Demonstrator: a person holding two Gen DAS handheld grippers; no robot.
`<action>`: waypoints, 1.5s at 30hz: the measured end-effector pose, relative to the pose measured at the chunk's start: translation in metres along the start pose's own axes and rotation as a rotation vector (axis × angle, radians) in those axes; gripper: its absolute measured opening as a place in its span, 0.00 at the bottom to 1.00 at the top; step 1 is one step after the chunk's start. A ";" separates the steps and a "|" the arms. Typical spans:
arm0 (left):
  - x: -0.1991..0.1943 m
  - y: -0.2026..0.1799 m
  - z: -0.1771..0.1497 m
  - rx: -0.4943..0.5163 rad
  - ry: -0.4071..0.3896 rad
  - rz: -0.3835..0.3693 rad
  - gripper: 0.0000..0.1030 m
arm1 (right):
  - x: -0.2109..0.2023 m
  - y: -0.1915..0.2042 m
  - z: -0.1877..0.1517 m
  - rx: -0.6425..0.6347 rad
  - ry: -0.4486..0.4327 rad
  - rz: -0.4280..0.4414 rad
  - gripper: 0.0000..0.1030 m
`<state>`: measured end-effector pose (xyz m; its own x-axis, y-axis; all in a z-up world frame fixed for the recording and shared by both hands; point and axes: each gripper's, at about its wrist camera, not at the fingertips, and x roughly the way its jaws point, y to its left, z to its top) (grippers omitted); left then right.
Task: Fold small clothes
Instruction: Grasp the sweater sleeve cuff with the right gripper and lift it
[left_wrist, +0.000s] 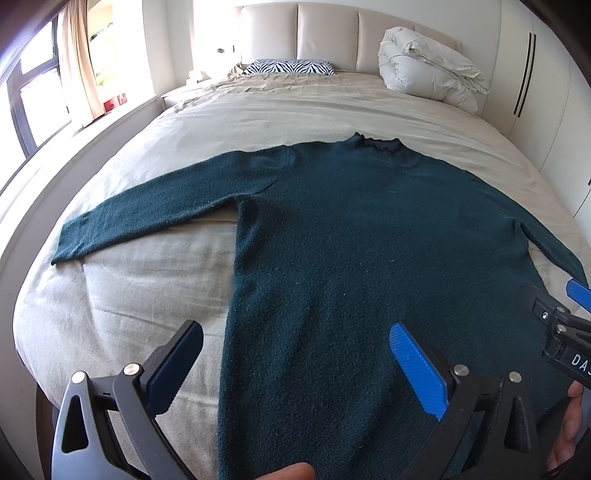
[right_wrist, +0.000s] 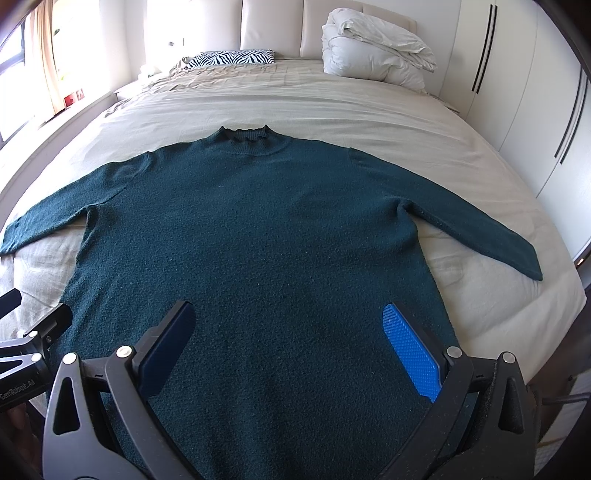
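Observation:
A dark green knit sweater (left_wrist: 351, 229) lies flat on the bed, collar pointing away, both sleeves spread out to the sides; it also shows in the right wrist view (right_wrist: 258, 229). My left gripper (left_wrist: 295, 354) is open and empty, above the sweater's lower left edge, its left finger over the sheet. My right gripper (right_wrist: 291, 332) is open and empty, above the lower middle of the sweater's body. The right gripper also shows at the right edge of the left wrist view (left_wrist: 554, 314). The left gripper's side shows at the left edge of the right wrist view (right_wrist: 33, 332).
The bed (left_wrist: 155, 288) has a beige sheet. A bundled white duvet (left_wrist: 428, 66) and a zebra-print pillow (left_wrist: 291, 67) lie at the headboard. A window and curtain are on the left, white wardrobe doors (right_wrist: 517, 92) on the right.

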<state>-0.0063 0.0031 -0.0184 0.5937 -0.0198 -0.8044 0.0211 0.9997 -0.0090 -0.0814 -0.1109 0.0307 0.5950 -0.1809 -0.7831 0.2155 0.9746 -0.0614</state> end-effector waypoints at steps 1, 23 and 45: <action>0.001 0.000 0.000 -0.006 0.009 -0.006 1.00 | 0.001 -0.002 0.000 0.006 -0.001 0.003 1.00; 0.051 -0.034 0.030 -0.063 0.182 -0.266 1.00 | 0.079 -0.419 -0.050 1.142 -0.131 0.212 1.00; 0.097 -0.052 0.061 -0.109 0.263 -0.410 0.94 | 0.179 -0.525 -0.031 1.206 -0.191 0.153 0.46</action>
<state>0.0997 -0.0517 -0.0599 0.3310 -0.4220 -0.8440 0.1174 0.9059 -0.4068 -0.1119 -0.6505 -0.0968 0.7588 -0.1908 -0.6228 0.6509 0.2597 0.7134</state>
